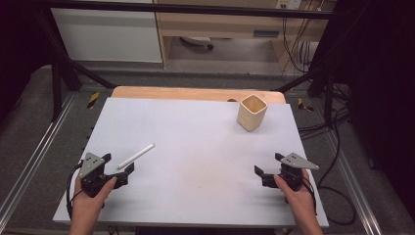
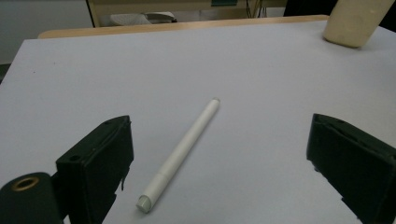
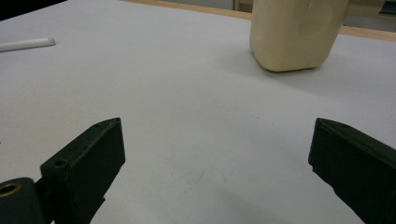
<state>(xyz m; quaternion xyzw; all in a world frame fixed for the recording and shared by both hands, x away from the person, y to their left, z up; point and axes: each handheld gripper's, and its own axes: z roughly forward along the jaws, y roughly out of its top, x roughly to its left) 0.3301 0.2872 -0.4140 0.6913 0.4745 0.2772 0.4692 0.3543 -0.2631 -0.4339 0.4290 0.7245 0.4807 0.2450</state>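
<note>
Your left gripper (image 1: 119,165) sits near the table's (image 1: 195,147) front left corner, jaws spread wide, nothing between them gripped. The white pen (image 1: 135,156) lies flat on the table just ahead of it, slanting away toward the right. In the left gripper view the pen (image 2: 180,155) lies between the two black jaws but apart from both, near end low in the frame, far end pointing up-right. Your left hand (image 1: 90,198) wraps the gripper from behind.

Your right gripper (image 1: 266,164) is at the front right, well apart from the pen, jaws also wide and holding nothing. Your right hand (image 1: 297,196) holds it from below. The beige square cup (image 1: 252,112) stands upright near the far right edge, open top up, well ahead of the right gripper. In the right gripper view the cup (image 3: 294,32) is ahead, slightly right of centre, and the pen's tip (image 3: 25,44) shows at far left. Table surface is pale grey-white with a wood strip along the far edge.
</note>
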